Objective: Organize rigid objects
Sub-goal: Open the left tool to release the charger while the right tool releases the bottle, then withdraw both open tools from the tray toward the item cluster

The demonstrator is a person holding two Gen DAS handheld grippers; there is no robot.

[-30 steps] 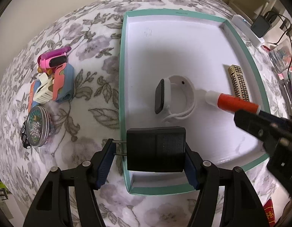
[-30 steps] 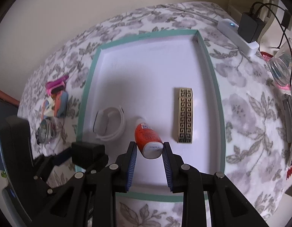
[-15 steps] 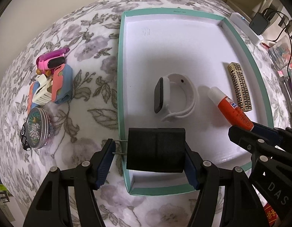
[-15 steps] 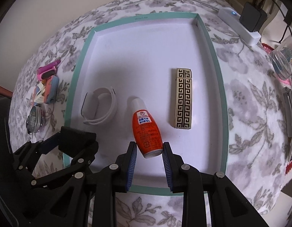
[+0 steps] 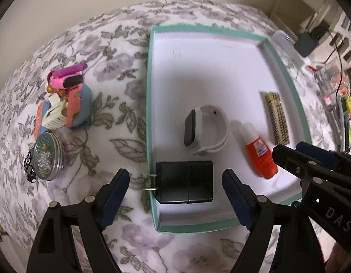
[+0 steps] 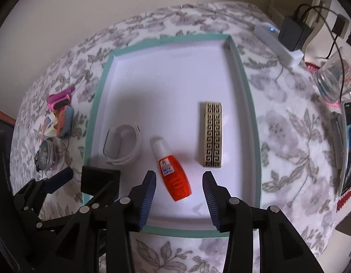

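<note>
Both tools have just been opening: left tool [image 5: 175, 179] now stands clear of the black charger [image 5: 184, 182], right tool [image 6: 178, 185] clear of the orange bottle [image 6: 174, 180]; pads touch neither. Charger lies in the tray's [image 5: 149, 113] near-left corner, prongs poking over the teal rim. Bottle lies flat between the right tool's pads, cap pointing away. White watch [image 5: 205, 132] sits beyond the charger, patterned bar [image 6: 211, 134] right of the bottle. Far half of the tray is bare. Toy pile [image 5: 66, 100] and round tin [image 5: 46, 159] are left on the floral tabletop [image 5: 111, 91]. Right-edge clutter is blurred.
</note>
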